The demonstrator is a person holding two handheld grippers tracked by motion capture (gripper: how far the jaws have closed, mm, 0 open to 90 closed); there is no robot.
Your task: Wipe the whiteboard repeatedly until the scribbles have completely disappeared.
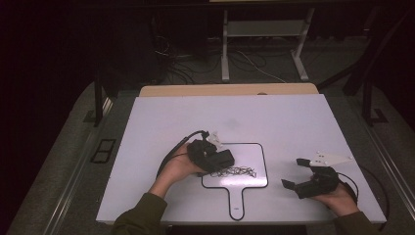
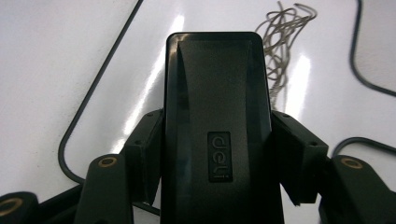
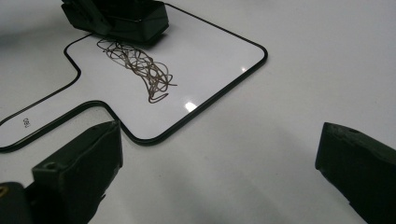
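A small handled whiteboard (image 1: 249, 156) with a black rim lies flat on the table, a tangle of dark scribble (image 1: 237, 172) on its lower half. My left gripper (image 1: 219, 160) is shut on a black block eraser (image 1: 222, 157), holding it over the board just left of the scribble. In the left gripper view the eraser (image 2: 215, 93) sits clamped between both jaws of the left gripper (image 2: 217, 154), with the scribble (image 2: 280, 42) just beyond its far end. My right gripper (image 1: 292, 172) rests at the right of the board, open and holding nothing. In the right gripper view, the right gripper (image 3: 217, 163) faces the board (image 3: 205, 56), scribble (image 3: 140, 65) and eraser (image 3: 135, 21).
The white table top (image 1: 293, 122) reaches well past the board on all sides. A tan board edge (image 1: 225, 90) runs along its far side. Beyond that are dark floor, cables and a metal stand (image 1: 225, 54).
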